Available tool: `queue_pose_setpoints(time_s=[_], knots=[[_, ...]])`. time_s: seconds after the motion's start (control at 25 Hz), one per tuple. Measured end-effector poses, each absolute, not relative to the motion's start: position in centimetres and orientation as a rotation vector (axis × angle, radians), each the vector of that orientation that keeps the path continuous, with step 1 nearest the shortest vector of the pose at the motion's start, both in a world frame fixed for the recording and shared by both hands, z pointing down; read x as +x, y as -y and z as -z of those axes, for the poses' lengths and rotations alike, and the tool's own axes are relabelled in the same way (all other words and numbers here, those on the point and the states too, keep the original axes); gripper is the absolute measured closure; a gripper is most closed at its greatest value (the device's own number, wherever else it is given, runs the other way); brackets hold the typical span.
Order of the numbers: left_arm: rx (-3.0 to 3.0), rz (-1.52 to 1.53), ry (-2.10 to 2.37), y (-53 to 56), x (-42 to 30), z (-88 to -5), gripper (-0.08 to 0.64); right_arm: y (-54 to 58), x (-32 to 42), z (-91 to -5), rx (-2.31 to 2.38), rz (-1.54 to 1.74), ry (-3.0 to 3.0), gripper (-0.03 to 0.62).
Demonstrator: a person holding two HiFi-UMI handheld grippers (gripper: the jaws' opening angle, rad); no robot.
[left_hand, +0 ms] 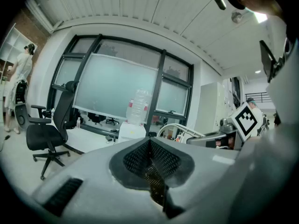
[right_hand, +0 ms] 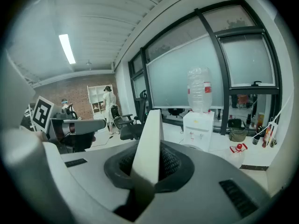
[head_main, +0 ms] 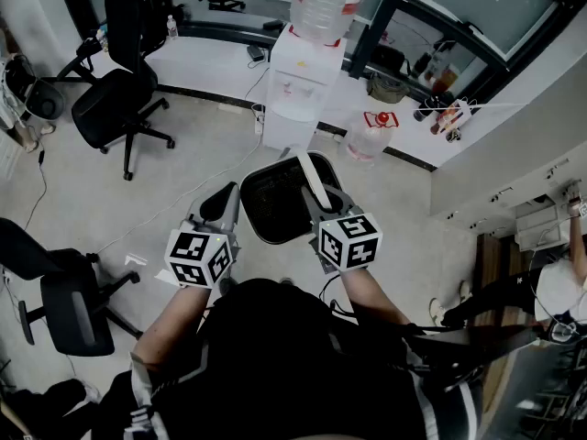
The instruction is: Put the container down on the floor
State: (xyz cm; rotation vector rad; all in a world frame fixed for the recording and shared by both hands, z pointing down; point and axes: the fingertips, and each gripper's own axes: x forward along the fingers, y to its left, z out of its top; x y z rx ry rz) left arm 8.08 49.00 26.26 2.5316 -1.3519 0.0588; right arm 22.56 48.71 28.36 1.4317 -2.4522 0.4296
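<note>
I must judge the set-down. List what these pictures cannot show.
Head view: whether the container touches the floor; its own body hides its base.
Right gripper view: the container below the white handle; the right claw hides it.
Head view: whether the left claw touches the container; its housing covers that.

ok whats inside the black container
Only its dark inner walls show in the container; nothing in it can be made out. The white handle and right gripper cover its right side.

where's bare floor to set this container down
Bare floor lies left of the container, between the office chair and the water dispenser. It is crowded right of the dispenser: a water jug and bottles.
</note>
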Motion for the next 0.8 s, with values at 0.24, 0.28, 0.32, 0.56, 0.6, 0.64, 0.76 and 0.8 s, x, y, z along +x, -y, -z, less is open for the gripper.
queue_pose_setpoints(time_s=[0.24, 0.28, 0.32, 0.56, 0.6, 0.64, 0.76, 0.8], knots=[[2.525, -0.081, 1.364, -48.9, 7.8, -26.6, 0.554, -48.8, 22.2, -28.4, 1.422, -0.431, 2.457, 0.557], [2.519, -0.075, 1.373, -48.9, 7.6, -26.6, 0.554, -48.7, 22.2, -28.4, 1.418, -0.432, 2.458, 0.557], [2.514, -0.072, 1.383, -48.8, 7.4, -26.5, 0.554, -48.7, 22.1, -28.4, 1.416, -0.432, 2.459, 0.557], [2.489, -0.083, 1.44, -48.6, 6.3, -26.7, 0.554, -48.5, 21.6, -28.4, 1.405, -0.44, 2.468, 0.557], [2.483, -0.082, 1.446, -48.5, 6.1, -26.7, 0.554, -48.5, 21.5, -28.4, 1.405, -0.446, 2.468, 0.557], [2.478, -0.081, 1.451, -48.4, 5.8, -26.8, 0.554, -48.4, 21.4, -28.5, 1.405, -0.452, 2.468, 0.557], [2.465, -0.08, 1.457, -48.2, 5.0, -26.9, 0.554, -48.0, 21.0, -28.5, 1.402, -0.452, 2.462, 0.556], [2.464, -0.08, 1.459, -48.2, 4.7, -26.9, 0.554, -47.9, 20.8, -28.6, 1.4, -0.451, 2.461, 0.555]])
